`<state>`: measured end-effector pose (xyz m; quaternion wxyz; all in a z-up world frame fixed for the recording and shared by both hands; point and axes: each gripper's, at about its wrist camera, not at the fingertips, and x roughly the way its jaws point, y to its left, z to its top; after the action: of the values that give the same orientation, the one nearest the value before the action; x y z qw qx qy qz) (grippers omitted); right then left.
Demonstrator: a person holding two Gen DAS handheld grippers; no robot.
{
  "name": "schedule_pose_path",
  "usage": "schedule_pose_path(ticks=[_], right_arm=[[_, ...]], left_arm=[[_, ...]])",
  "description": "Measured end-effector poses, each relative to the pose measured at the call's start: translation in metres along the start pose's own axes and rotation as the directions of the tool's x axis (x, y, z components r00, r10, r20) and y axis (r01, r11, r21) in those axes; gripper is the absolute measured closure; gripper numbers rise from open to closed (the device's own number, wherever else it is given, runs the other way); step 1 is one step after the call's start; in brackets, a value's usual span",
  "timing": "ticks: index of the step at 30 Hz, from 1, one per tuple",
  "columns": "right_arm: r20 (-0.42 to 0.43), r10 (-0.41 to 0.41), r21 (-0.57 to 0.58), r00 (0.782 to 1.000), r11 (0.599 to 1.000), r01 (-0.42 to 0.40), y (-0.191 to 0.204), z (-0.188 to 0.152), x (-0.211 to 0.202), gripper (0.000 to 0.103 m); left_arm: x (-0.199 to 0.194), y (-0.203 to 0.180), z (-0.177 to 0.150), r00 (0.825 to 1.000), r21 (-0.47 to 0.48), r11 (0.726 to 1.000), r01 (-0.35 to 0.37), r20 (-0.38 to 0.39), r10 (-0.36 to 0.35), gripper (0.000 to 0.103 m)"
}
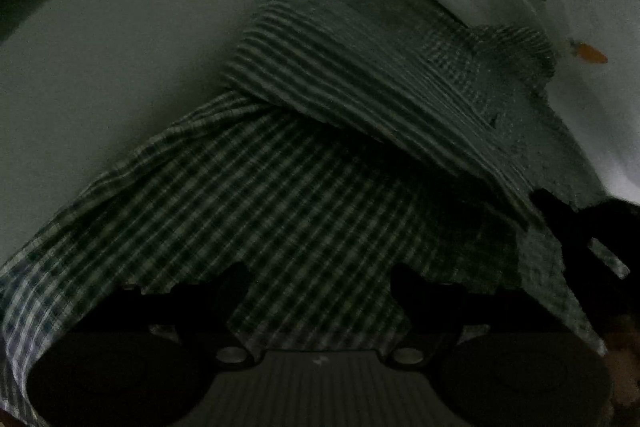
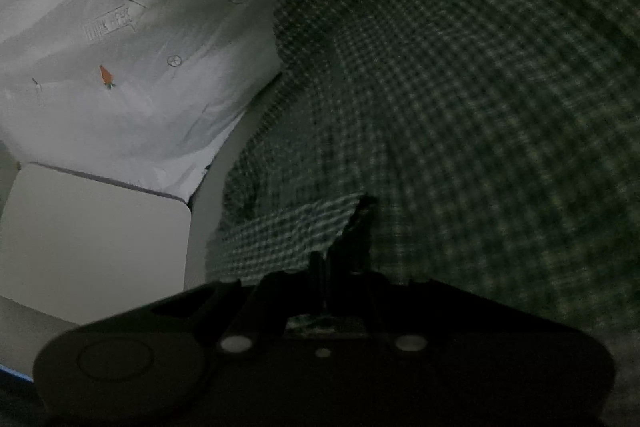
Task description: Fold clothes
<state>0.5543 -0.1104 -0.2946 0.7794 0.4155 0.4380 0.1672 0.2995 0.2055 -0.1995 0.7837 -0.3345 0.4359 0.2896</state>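
Left wrist view shows the green-and-white checked cotton garment (image 1: pixel 312 163) on the pale table (image 1: pixel 100 67), one flap folded over. The left tool (image 1: pixel 316 291) is spread wide with cloth between its fingers; the right tool (image 2: pixel 344 251) pinches the garment's edge. A fold seems underway; next, carry that edge across evenly. No containers are visible

Both wrists close — shared checked cloth (image 1: pixel 320 187).
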Motion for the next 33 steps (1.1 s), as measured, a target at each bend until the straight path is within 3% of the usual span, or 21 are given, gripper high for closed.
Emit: schedule_pose_path(ticks=[7,14,19,28,33], right_arm=[[-0.026,0.018,-0.008,0.999,1.0,-0.018,-0.019,0.014,-0.01,0.102],[-0.037,0.045,-0.04,0.998,0.998,-0.047,-0.026,0.033,-0.017,0.102],[-0.042,0.041,-0.028,0.998,0.999,-0.042,-0.039,0.041,-0.021,0.102],[-0.025,0.055,0.007,0.998,0.998,-0.055,-0.06,0.055,-0.03,0.102],[0.036,0.041,-0.002,0.999,0.999,-0.041,-0.07,0.067,-0.048,0.102]], left_arm=[[0.002,-0.026,-0.011,0.987,0.028,0.987,-0.159,-0.027,0.16,0.015],[0.002,-0.04,-0.029,0.973,0.073,0.974,-0.213,-0.075,0.219,0.014],[0.011,-0.047,-0.035,0.962,0.085,0.963,-0.256,-0.075,0.263,0.0],[0.012,-0.044,-0.033,0.954,0.043,0.958,-0.284,-0.083,0.287,0.0],[0.005,-0.049,-0.037,0.938,0.033,0.941,-0.337,-0.078,0.338,0.0]])
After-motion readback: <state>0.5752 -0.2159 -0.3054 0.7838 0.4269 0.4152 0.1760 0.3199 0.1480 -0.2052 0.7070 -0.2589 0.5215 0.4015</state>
